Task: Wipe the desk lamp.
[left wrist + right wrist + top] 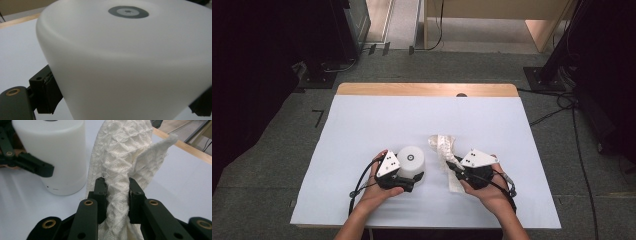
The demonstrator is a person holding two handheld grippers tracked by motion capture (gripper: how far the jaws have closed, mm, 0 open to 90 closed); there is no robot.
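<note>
Forearms and hands come in from the bottom edge of the high view, nearest the camera, each carrying a gripper over the white-covered tabletop (362, 125). At the left, the left gripper (411, 181) sits against the base of a white lamp-like cylinder (411, 161) that stands upright near the front middle of the tabletop, a dark ring on its top. Just to its right, the right gripper (450, 169) holds a white knitted cloth (443, 145), which rises bunched above the gripper and hangs to the tabletop below it. Cylinder and cloth are near each other but apart.

Seen from the left gripper view, the cylinder (130, 65) looms close, with one black pad (48, 93) pressed on its left wall and another at the lower right edge, so the gripper is clamped on its sides.

From the right gripper view, the two black jaws are pinched tight on a fold of the cloth (122, 162), which stands up between them. Beyond, at the left, the cylinder (58, 152) rests on the tabletop, with the left gripper (37, 168) closed against its wall.
</note>
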